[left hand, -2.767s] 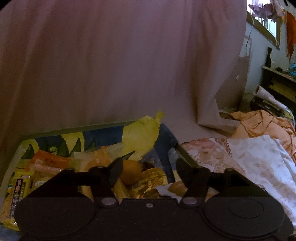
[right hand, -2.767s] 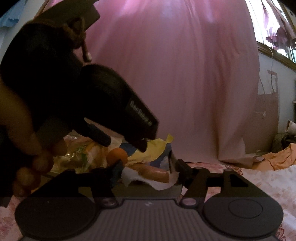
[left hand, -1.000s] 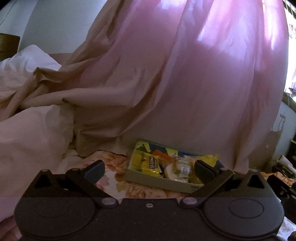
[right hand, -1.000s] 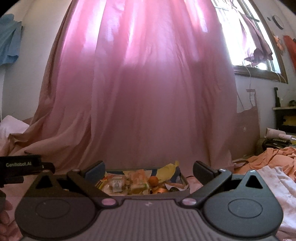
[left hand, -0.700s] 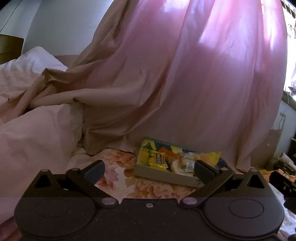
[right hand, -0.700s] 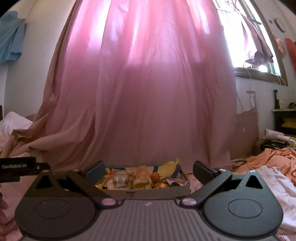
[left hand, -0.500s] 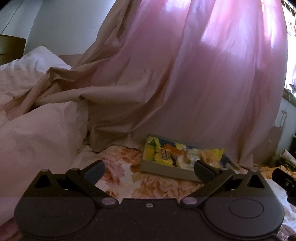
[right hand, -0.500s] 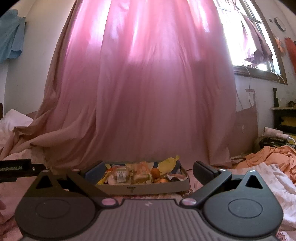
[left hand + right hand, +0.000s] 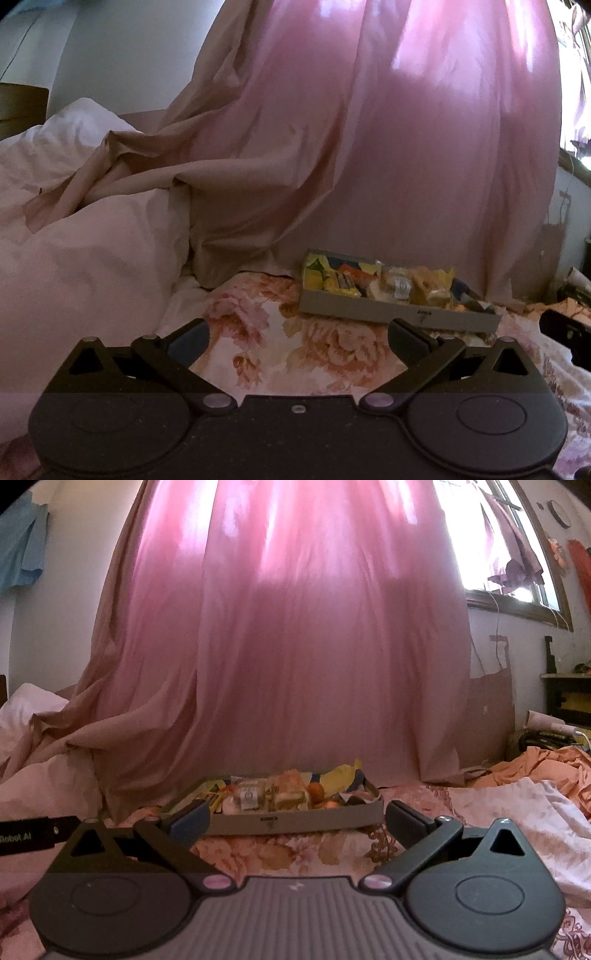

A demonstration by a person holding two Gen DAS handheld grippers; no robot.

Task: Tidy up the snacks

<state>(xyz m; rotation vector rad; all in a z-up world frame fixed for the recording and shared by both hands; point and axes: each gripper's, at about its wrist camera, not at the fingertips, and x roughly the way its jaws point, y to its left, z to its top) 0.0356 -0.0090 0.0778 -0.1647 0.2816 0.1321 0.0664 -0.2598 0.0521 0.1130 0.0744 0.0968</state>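
**Both tools held back from a filled snack tray**

The upper two thirds of both views are filled by a pink curtain (image 9: 295, 627), with a lit window (image 9: 517, 554) at the upper right of the right wrist view. A white duvet (image 9: 74, 206) is piled at the left of the left wrist view, and a floral bed sheet (image 9: 332, 343) is spread across the lower middle. An orange cloth (image 9: 546, 760) is crumpled at the right edge of the right wrist view.

The grey tray (image 9: 295, 821) is seen at the centre of the right wrist view and right of centre in the left wrist view, resting on the sheet at the foot of the curtain. It is packed with snacks: yellow packets (image 9: 332, 282) at its left end, a clear wrapped pastry (image 9: 251, 794) in the middle, and a small orange fruit (image 9: 316, 791) toward its right.

The left tool (image 9: 297, 339) and the right tool (image 9: 297, 819) are both spread wide and nothing is carried by either; each is held well apart from the tray.

No loose snack is seen on the sheet, so the sorting is judged finished or nearly so. If anything is left, a check of the bed around the tray would be called for before either tool is brought in again.
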